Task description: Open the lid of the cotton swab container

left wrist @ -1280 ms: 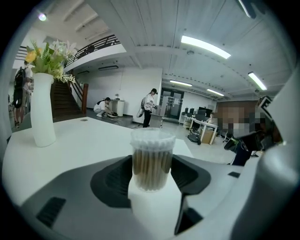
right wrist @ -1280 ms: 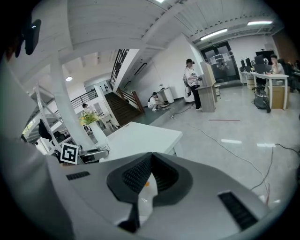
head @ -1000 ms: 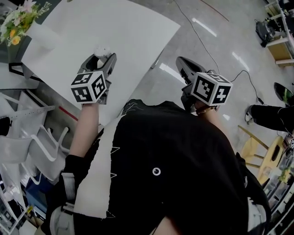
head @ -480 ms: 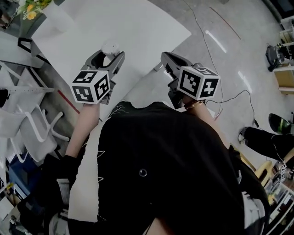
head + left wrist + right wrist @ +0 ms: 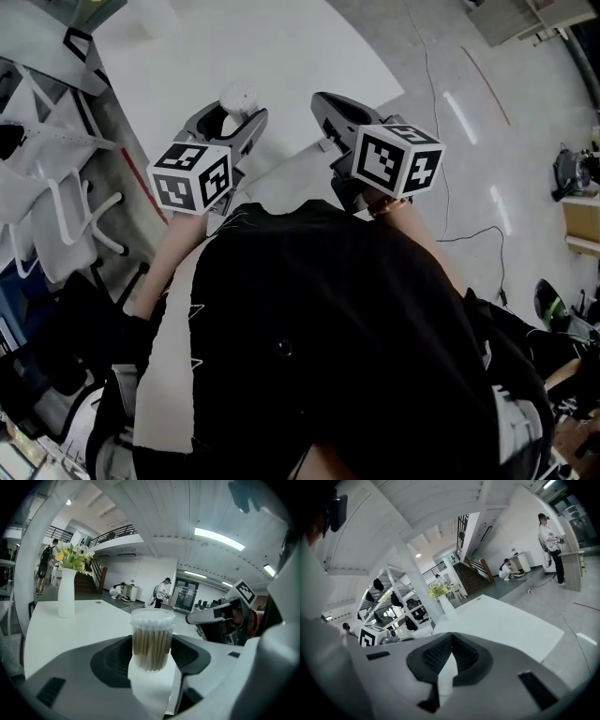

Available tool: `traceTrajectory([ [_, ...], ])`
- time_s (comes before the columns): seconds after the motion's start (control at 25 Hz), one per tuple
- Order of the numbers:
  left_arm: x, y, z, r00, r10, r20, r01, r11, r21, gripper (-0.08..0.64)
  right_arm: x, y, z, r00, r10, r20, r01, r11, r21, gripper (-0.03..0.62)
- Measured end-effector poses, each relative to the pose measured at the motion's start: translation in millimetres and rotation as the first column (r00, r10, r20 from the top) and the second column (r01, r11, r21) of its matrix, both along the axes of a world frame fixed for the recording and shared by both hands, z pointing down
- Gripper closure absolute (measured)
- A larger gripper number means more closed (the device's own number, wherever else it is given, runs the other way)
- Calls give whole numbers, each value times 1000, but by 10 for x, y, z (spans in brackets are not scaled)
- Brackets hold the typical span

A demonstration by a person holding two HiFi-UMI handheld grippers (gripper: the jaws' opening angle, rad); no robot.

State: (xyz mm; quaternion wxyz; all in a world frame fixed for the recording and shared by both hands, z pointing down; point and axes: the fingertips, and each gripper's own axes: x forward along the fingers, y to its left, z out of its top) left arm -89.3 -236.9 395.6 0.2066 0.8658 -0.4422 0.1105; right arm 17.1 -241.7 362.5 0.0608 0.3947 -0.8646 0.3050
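left gripper (image 5: 228, 120) clamps the cotton swab container (image 5: 151, 639) over the white table (image 5: 281, 47), lid (image 5: 152, 617) on. right gripper (image 5: 451, 644) is pinched closed and empty (off to the side). yank too hard and the swabs probably scatter.

A white table (image 5: 281, 56) with a plain, matte top stood on a polished grey floor (image 5: 497, 159). In the left gripper view the table (image 5: 93, 620) carried a tall white vase (image 5: 66, 595) of yellow and white flowers, upright near its far left edge. A small dark round spot (image 5: 97, 602) marked the top just to the right of the vase. The right gripper view showed the same vase (image 5: 450, 609) at the table's (image 5: 511, 625) far corner. Whether the cotton swab container (image 5: 151, 641) rested on the top or hung just clear of it could not be told. A thin dark cable (image 5: 436, 112) trailed across the floor beside the table.
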Motion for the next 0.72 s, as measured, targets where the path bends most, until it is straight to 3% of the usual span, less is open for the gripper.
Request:
traceTrajectory([
  [0.28, 44, 61, -57, 1000, 2, 28, -1, 1000, -10, 293, -263, -44, -297, 991, -126, 41, 123, 990, 74, 589],
  [0.52, 121, 113, -95, 994, 85, 62, -84, 996, -16, 295, -421, 23, -434, 977, -213, 13, 208, 966, 153, 588],
  [0.64, 148, 117, -98, 994, 92, 66, -91, 996, -22, 295, -497, 77, -465, 966, -256, 24, 249, 954, 164, 478],
  [0.72, 168, 117, -99, 993, 99, 67, -98, 995, -22, 295, -535, 106, -495, 959, -280, 38, 270, 947, 173, 452],
])
